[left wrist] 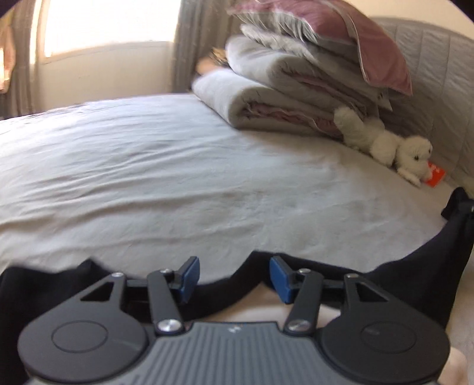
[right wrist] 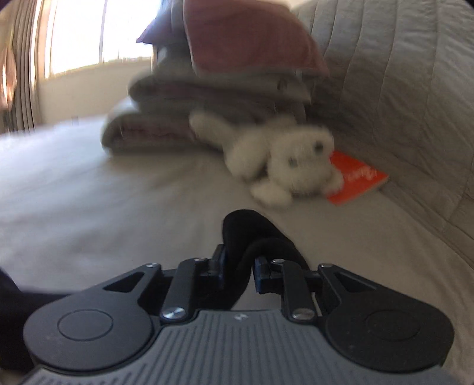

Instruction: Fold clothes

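My right gripper (right wrist: 238,274): jaws narrow, clamped on a bunched fold of the black garment (right wrist: 251,231). My left gripper (left wrist: 234,280): jaws apart, gripping nothing, the garment's edge lying slack below them. Bed (left wrist: 148,177): garment draped at near edge. Beyond: folded blankets (left wrist: 266,100), white plush toy (left wrist: 394,148), orange booklet (right wrist: 358,180).

A pale grey bed sheet (left wrist: 154,177) lies wrinkled across the mattress. At its far side, a stack of folded grey and pink bedding (left wrist: 284,97) rests against a quilted grey headboard (left wrist: 438,77). A white plush toy (left wrist: 391,148) lies at the stack's foot, its head touching an orange booklet (right wrist: 358,180). A bright window (left wrist: 103,23) shows behind grey curtains (left wrist: 189,44).
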Demonstrator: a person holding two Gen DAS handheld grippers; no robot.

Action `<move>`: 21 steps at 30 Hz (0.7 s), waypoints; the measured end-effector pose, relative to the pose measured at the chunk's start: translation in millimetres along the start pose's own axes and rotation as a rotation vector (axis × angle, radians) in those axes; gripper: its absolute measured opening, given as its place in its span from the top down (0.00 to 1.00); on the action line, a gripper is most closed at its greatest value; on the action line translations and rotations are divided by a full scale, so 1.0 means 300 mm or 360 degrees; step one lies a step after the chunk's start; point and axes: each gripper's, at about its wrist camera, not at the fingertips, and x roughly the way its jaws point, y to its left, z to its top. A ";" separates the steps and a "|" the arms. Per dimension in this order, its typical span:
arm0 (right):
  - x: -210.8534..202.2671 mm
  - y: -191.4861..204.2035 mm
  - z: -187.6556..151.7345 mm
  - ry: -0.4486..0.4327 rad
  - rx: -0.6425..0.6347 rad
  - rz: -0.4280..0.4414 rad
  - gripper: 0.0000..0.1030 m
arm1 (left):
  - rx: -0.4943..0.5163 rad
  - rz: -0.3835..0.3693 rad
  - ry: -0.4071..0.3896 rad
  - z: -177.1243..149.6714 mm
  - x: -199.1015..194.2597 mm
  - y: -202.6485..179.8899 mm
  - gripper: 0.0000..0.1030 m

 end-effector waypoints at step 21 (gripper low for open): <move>0.029 -0.096 -0.035 0.0036 -0.0020 -0.0264 0.72 | 0.0011 0.0228 -0.0186 -0.024 0.084 -0.079 0.88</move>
